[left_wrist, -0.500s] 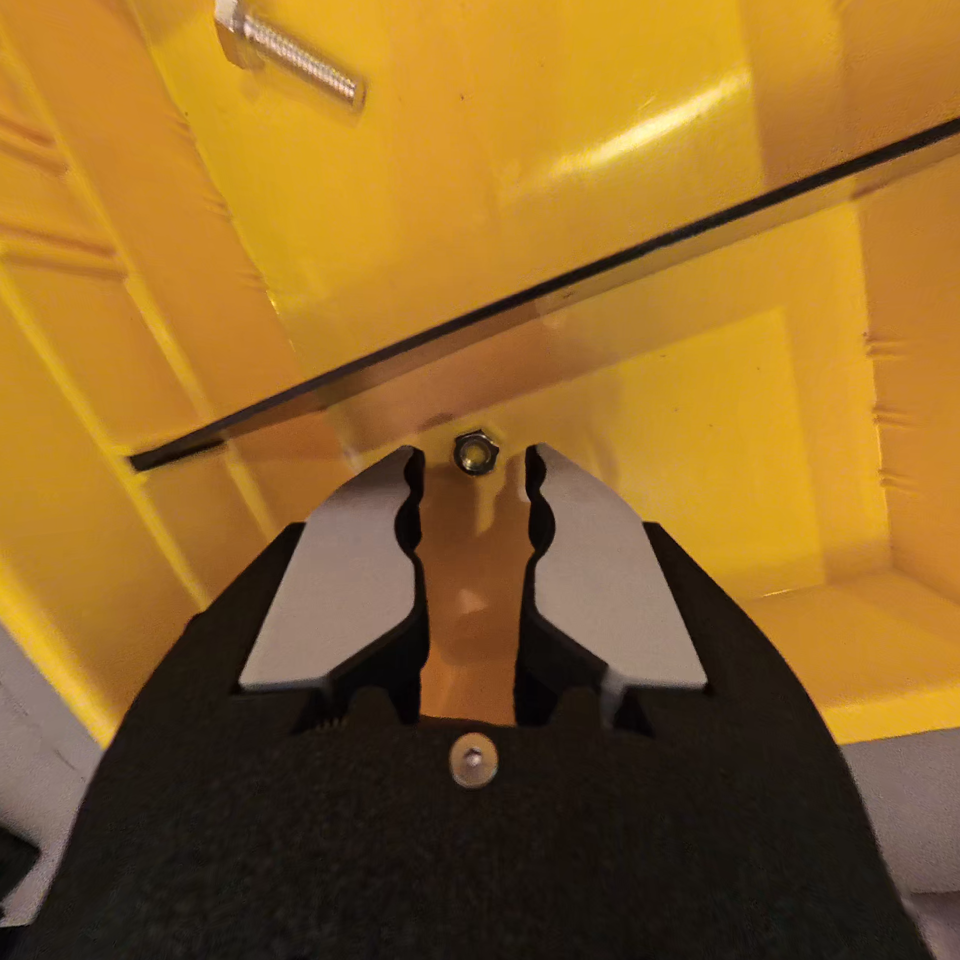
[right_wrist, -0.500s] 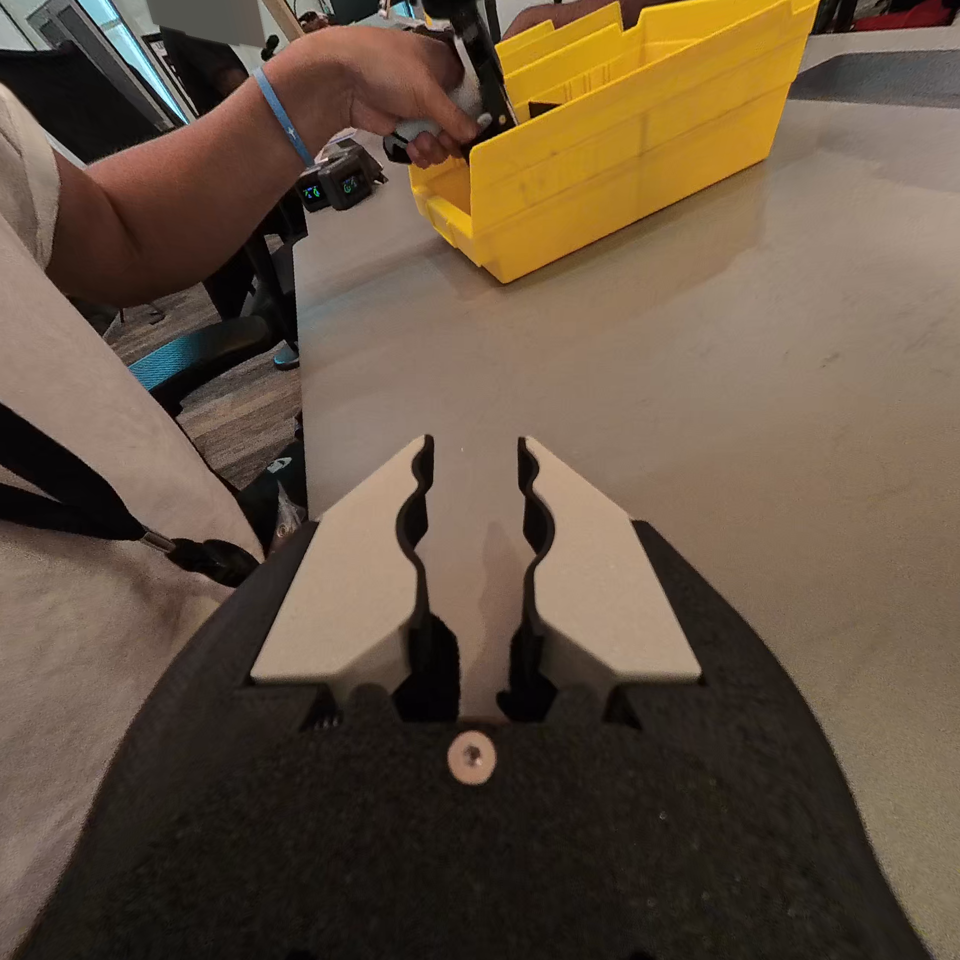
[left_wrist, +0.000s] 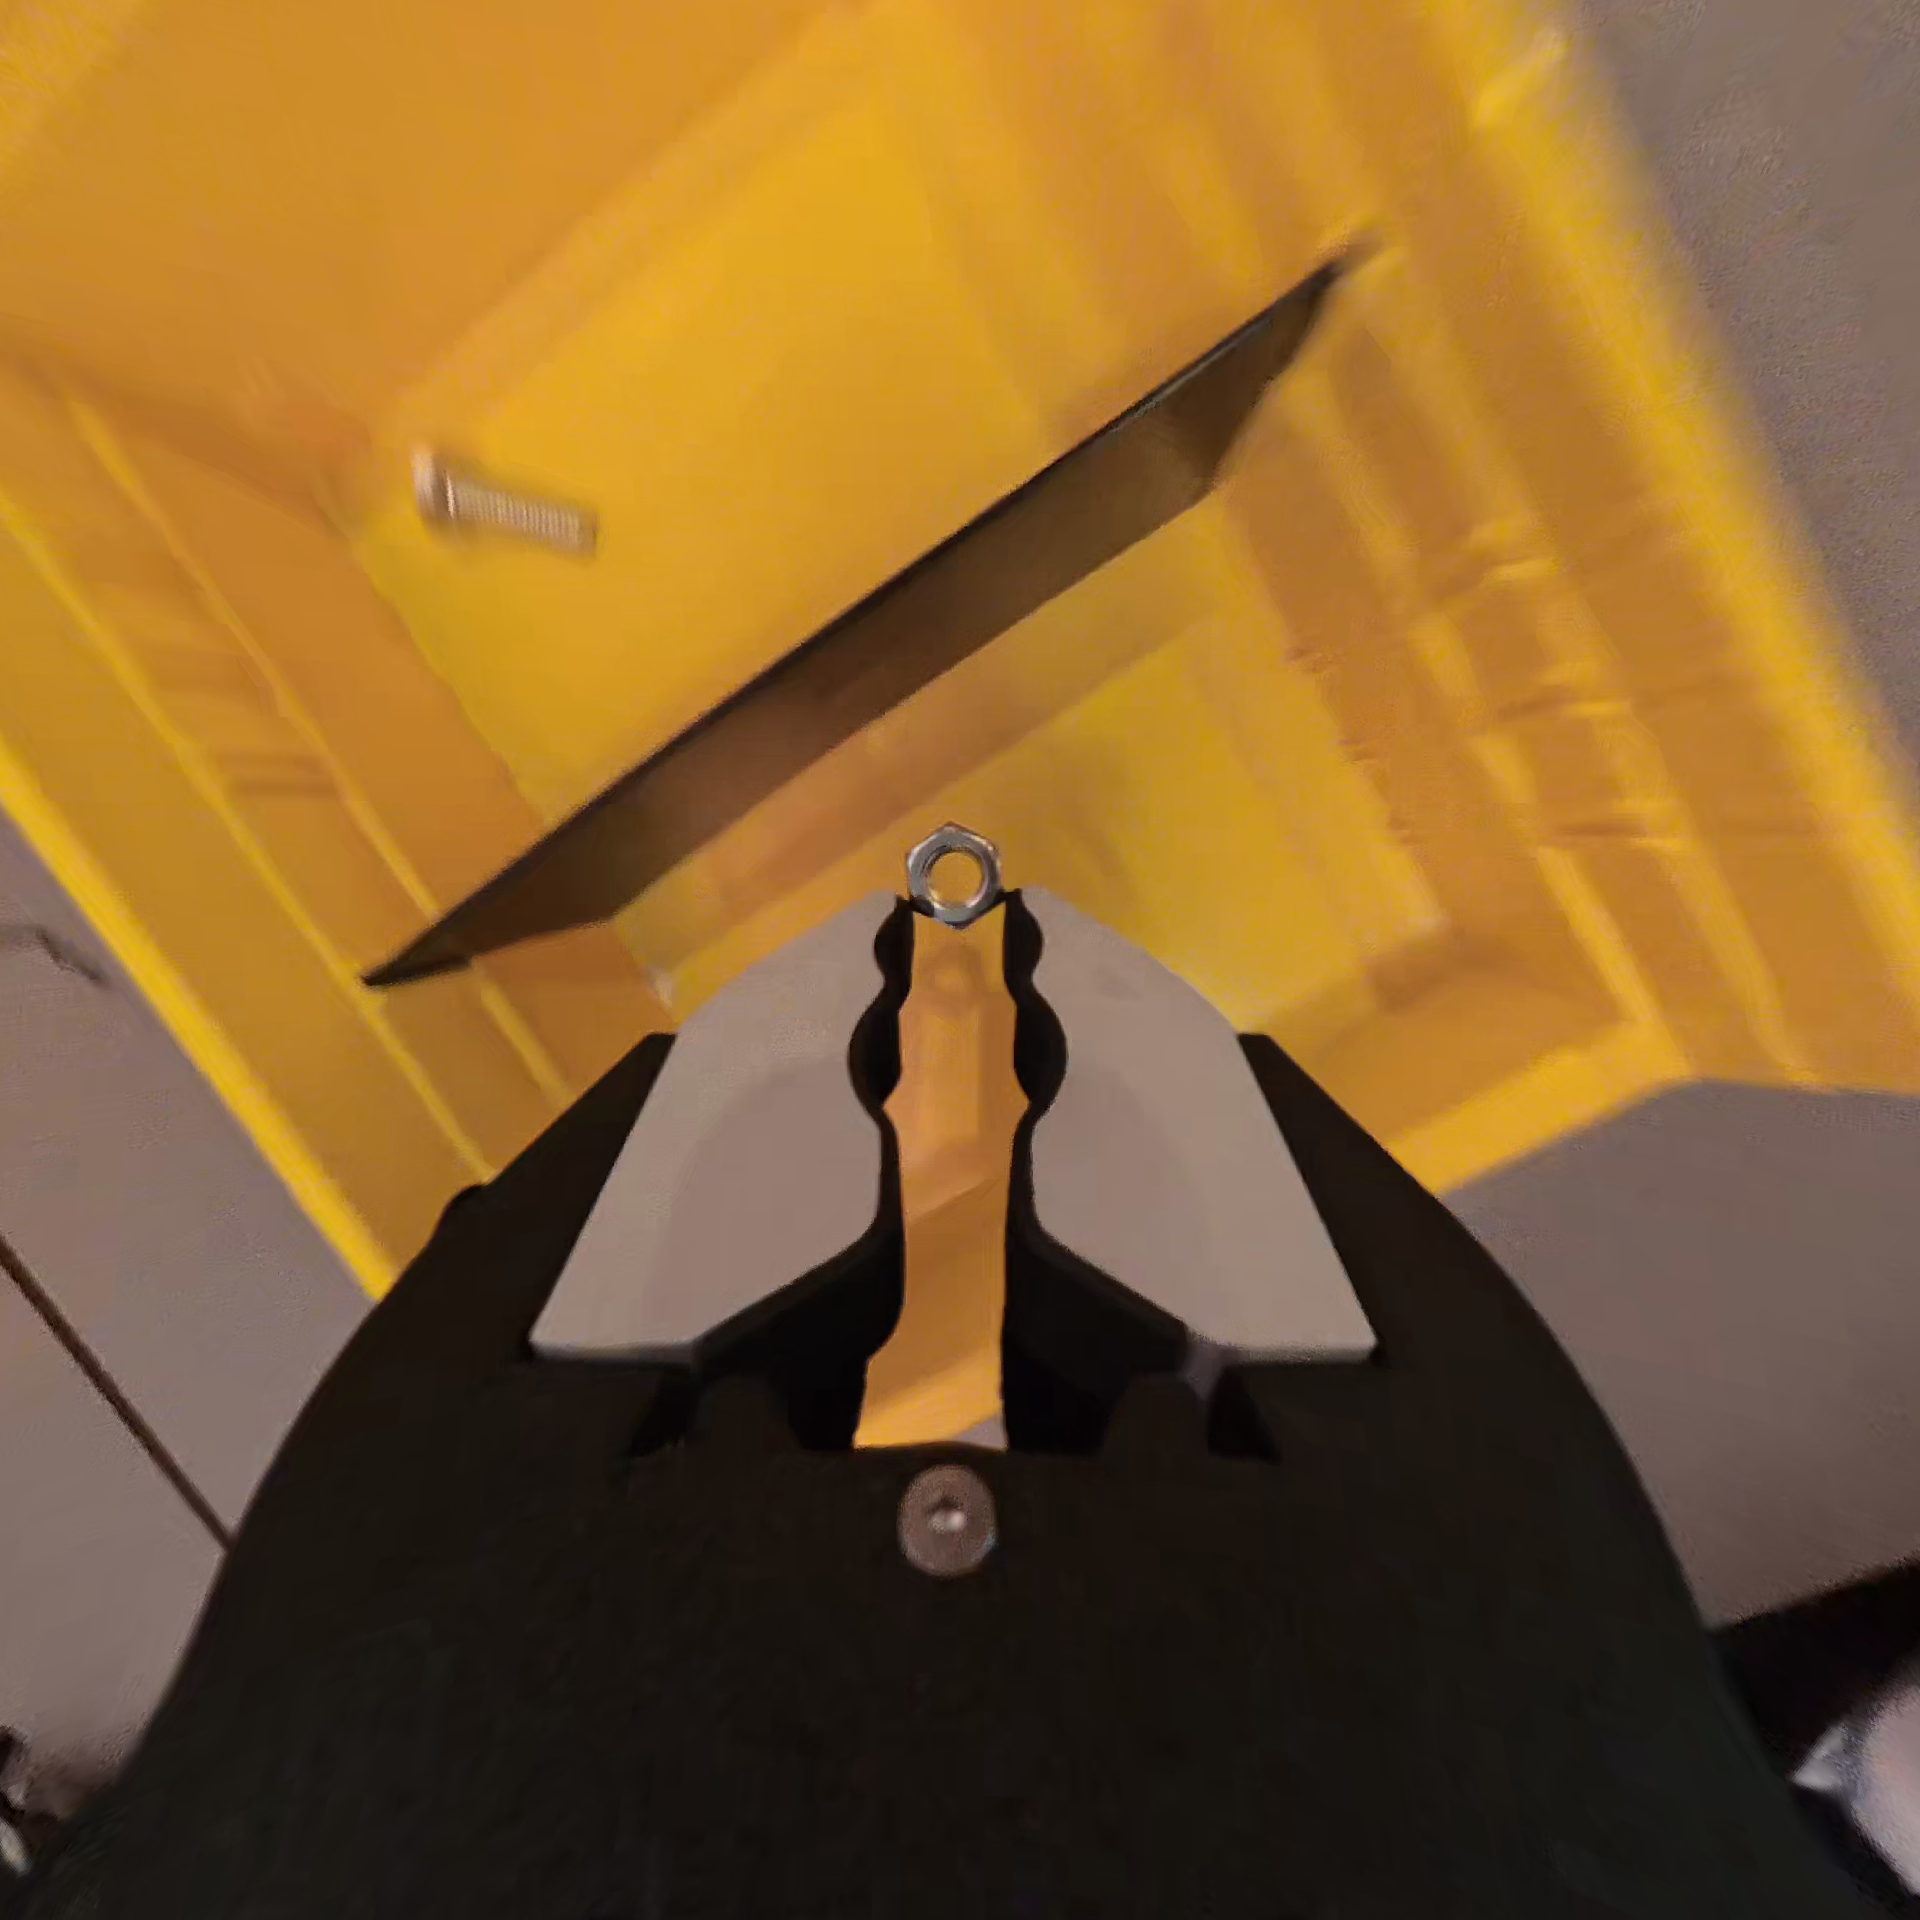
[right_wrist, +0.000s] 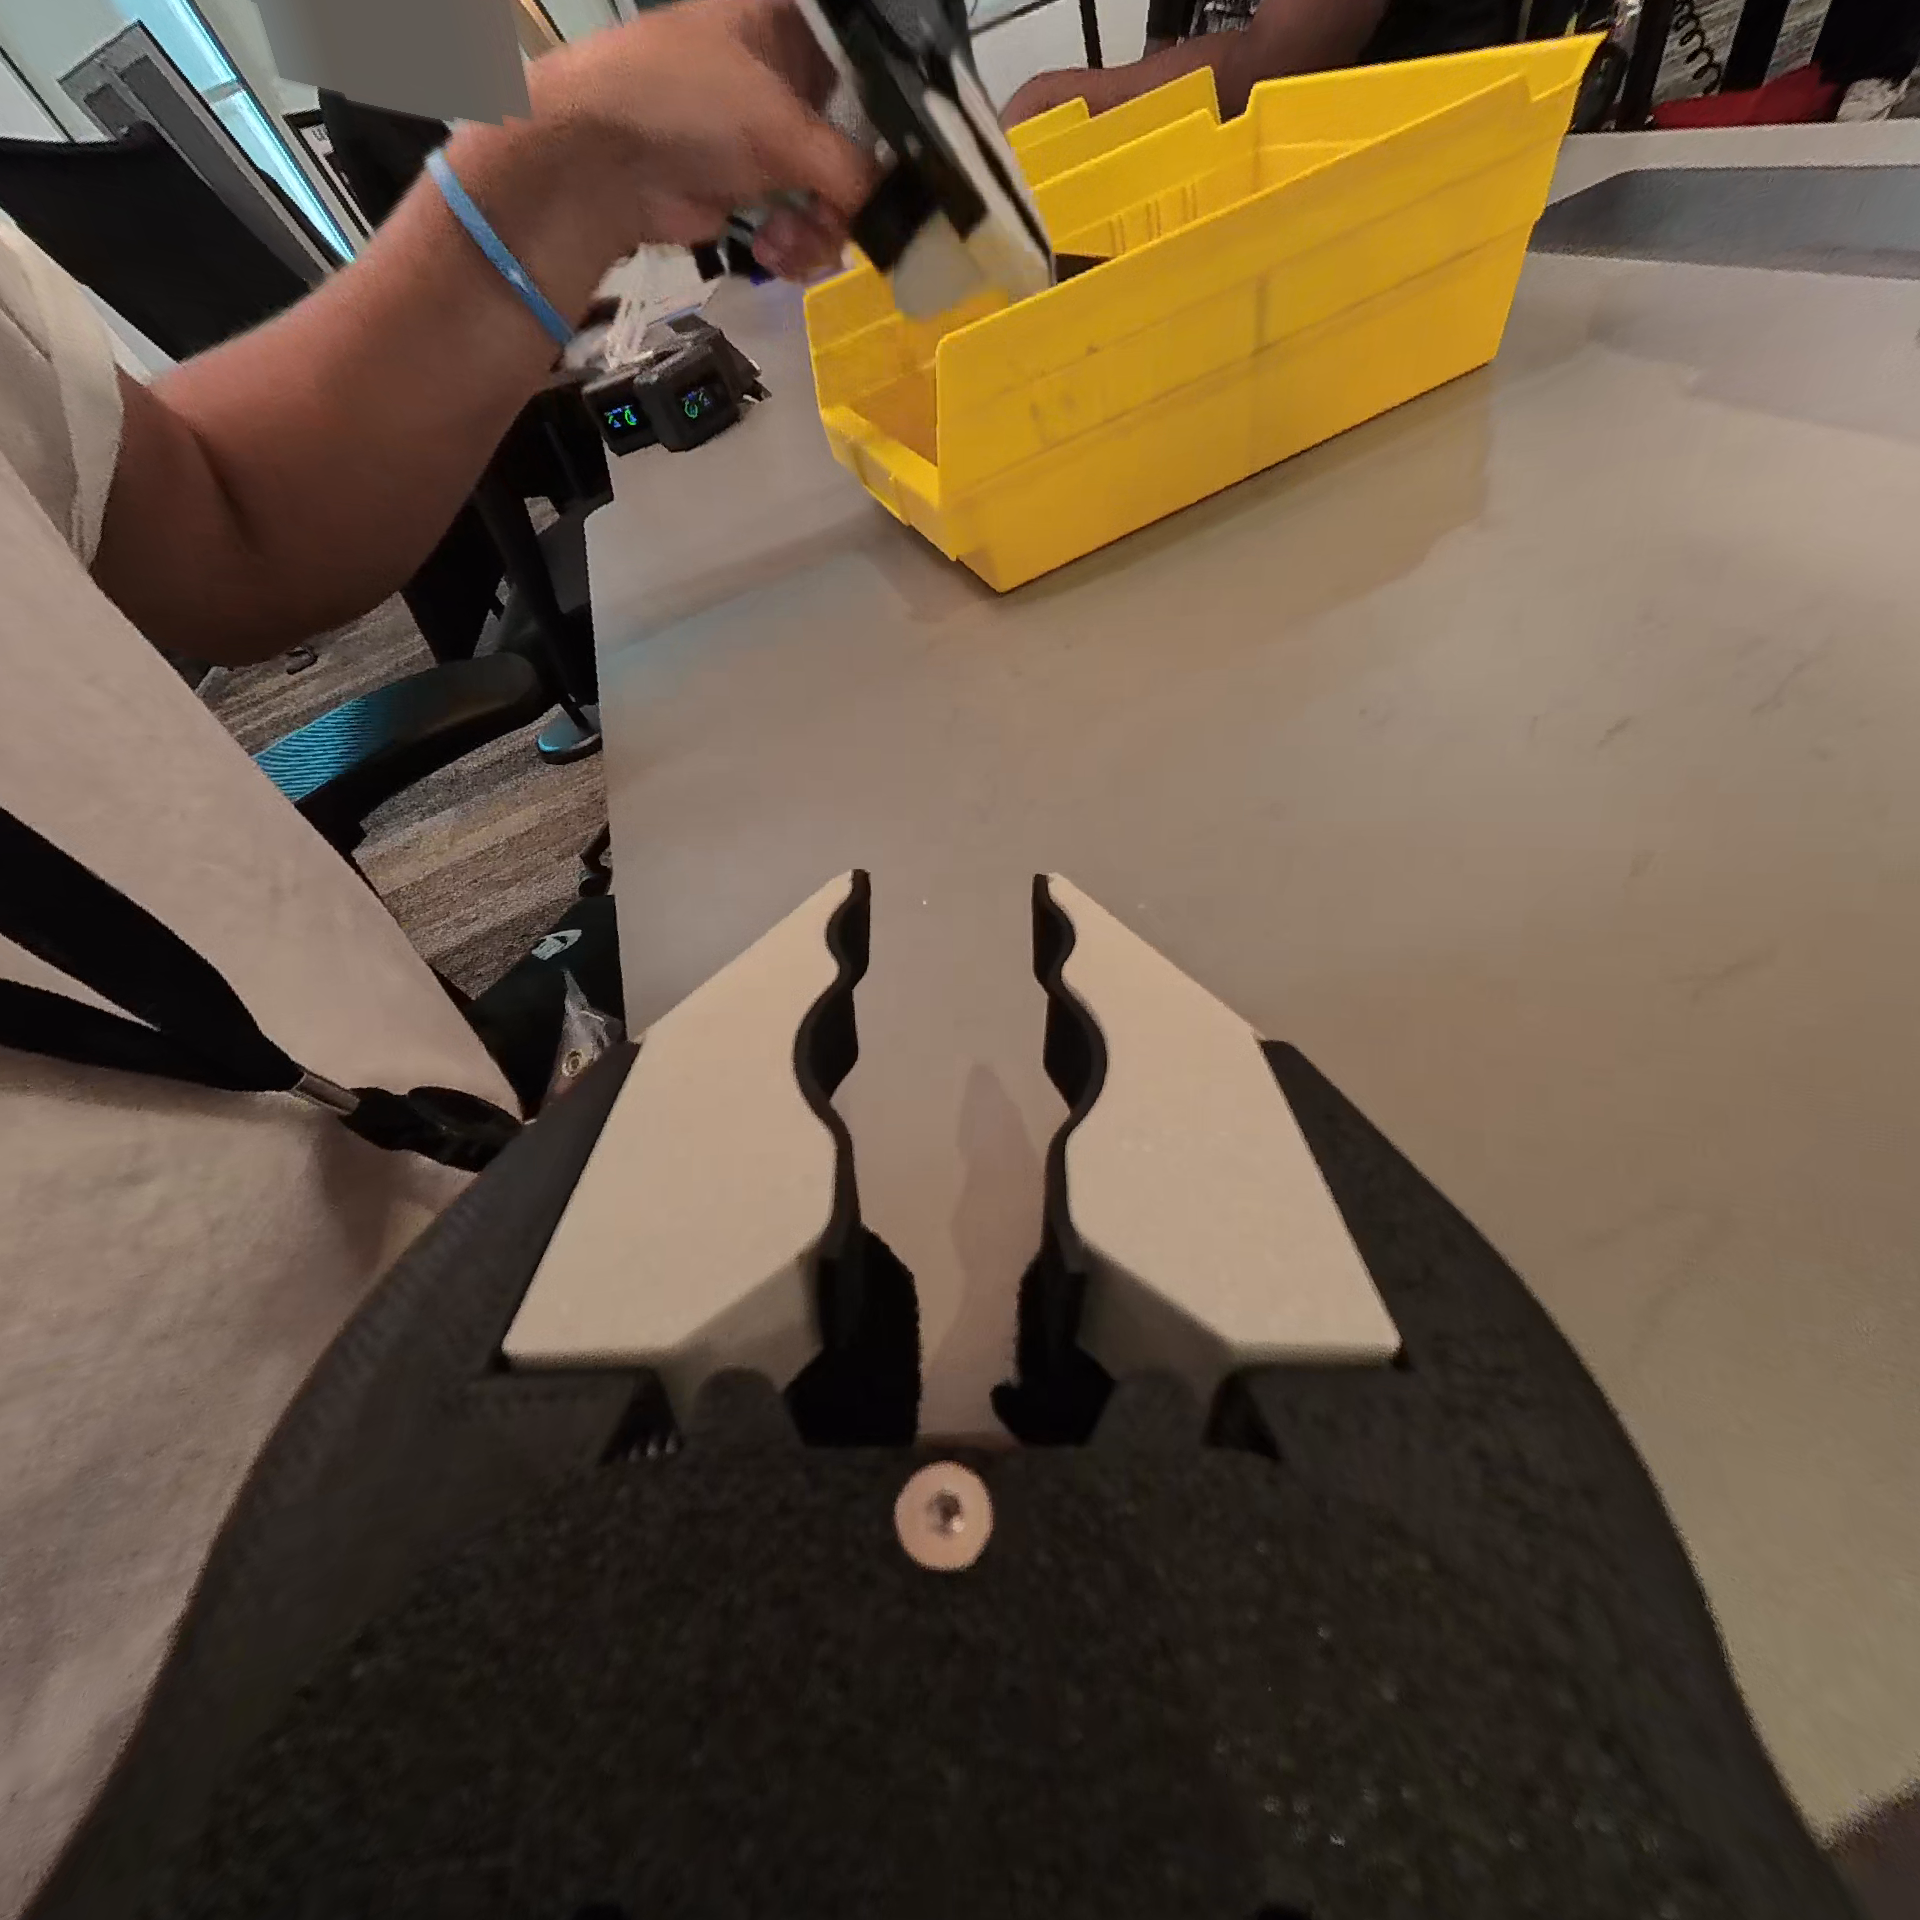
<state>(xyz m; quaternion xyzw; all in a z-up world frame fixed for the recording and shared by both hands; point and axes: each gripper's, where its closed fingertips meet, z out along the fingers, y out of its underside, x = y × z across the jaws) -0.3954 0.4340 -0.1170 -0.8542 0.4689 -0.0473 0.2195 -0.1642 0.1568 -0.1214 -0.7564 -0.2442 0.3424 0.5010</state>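
We are looking at a smooth grey table (right_wrist: 1351, 831). A yellow bin (right_wrist: 1195, 416) is sitting on it, near the far edge (a black divider (left_wrist: 883, 644) is standing inside). Two small black gadgets (right_wrist: 665, 405) are sitting by the left edge.

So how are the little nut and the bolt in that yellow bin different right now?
The nut is a small hexagonal ring pinched between the left gripper fingertips, raised above the yellow bin. The bolt is a longer threaded rod lying loose on the bin floor, beyond the black divider. Both are silvery metal.
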